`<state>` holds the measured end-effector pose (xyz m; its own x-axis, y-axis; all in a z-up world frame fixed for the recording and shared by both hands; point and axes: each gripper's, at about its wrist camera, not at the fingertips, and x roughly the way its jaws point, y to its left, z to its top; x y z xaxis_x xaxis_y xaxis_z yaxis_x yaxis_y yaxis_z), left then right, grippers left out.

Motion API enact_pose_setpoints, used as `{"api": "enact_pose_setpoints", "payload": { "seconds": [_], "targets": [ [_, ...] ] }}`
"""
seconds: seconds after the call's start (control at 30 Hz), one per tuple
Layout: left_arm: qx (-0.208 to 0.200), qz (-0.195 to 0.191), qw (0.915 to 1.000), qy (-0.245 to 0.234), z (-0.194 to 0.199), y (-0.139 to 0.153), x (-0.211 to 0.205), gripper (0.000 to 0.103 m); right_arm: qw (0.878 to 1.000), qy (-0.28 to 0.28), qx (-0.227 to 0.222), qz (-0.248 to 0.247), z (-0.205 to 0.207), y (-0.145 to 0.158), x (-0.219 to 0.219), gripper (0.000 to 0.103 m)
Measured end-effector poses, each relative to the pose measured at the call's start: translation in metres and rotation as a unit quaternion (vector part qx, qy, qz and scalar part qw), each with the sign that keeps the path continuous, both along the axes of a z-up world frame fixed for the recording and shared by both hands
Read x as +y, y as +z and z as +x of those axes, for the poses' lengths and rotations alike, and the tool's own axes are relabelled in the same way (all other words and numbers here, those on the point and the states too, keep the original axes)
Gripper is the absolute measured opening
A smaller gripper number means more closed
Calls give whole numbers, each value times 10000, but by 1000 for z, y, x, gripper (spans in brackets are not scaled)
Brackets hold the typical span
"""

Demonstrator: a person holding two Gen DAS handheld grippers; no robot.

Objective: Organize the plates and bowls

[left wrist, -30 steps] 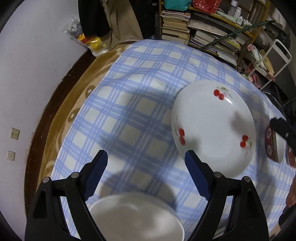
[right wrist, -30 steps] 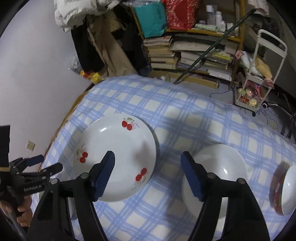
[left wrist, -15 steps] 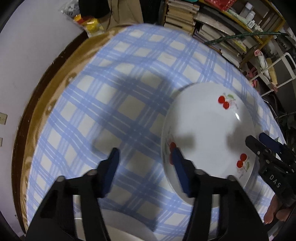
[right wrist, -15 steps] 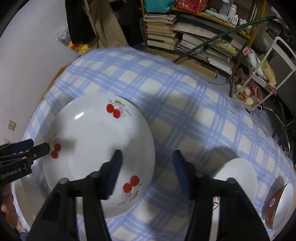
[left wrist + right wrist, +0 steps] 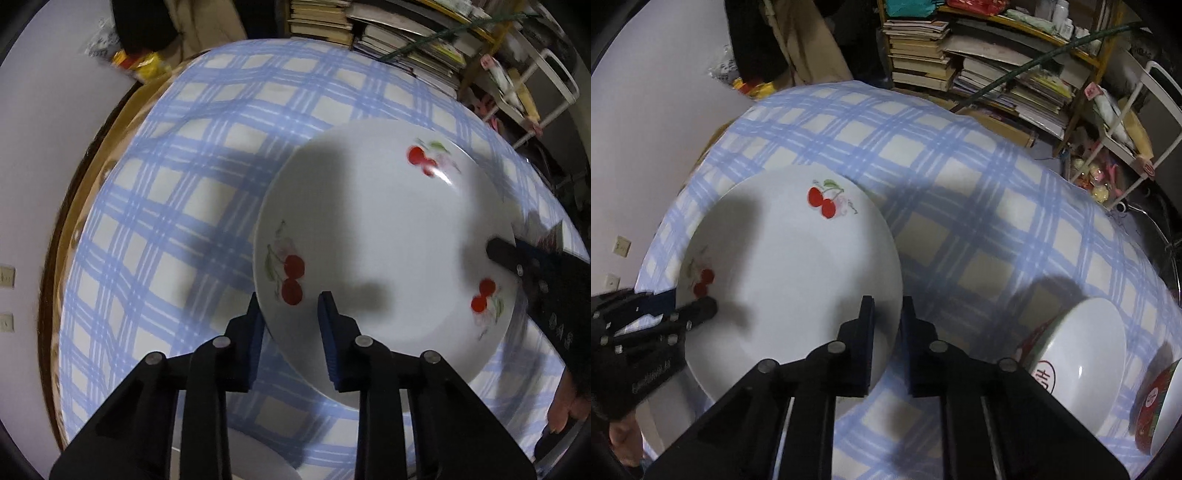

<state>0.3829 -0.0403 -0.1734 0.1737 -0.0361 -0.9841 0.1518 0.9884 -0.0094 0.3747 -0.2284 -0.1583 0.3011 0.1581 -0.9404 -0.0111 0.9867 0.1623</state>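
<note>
A large white plate with red cherry prints [image 5: 388,229] lies on the blue checked tablecloth [image 5: 177,206]. My left gripper [image 5: 290,299] straddles the plate's left rim, one finger outside and one on the inner slope. Its jaws are closing and the pads meet the rim. In the right wrist view my right gripper [image 5: 886,302] clamps the opposite rim of the same plate [image 5: 790,266], its jaws closing to a narrow gap. Each gripper shows in the other's view: the right gripper [image 5: 517,258] at the plate's right edge, the left gripper [image 5: 683,314] at its left.
A white bowl with a red patterned outside [image 5: 1078,354] sits to the right of the plate, with another bowl [image 5: 1160,402] beyond it. A white dish [image 5: 258,458] lies near the front edge. Stacked books [image 5: 979,66] and a white trolley [image 5: 1137,122] stand behind the table.
Both grippers came down onto the cherry plate from opposite sides and their jaws narrowed from wide open to closing on its rim. The plate now fills more of each view.
</note>
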Motion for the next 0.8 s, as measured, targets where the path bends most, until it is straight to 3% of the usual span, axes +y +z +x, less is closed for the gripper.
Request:
{"api": "enact_pose_setpoints", "payload": {
  "seconds": [0.33, 0.67, 0.8],
  "targets": [
    [135, -344, 9986, 371, -14, 17, 30, 23, 9991, 95, -236, 326, -24, 27, 8, 12],
    [-44, -555, 9983, 166, -45, 59, 36, 23, 9979, 101, -381, 511, -60, 56, 6, 11],
    [-85, -733, 9973, 0, -63, 77, 31, 23, 9965, -142, -368, 742, -83, 63, -7, 11]
  ]
}}
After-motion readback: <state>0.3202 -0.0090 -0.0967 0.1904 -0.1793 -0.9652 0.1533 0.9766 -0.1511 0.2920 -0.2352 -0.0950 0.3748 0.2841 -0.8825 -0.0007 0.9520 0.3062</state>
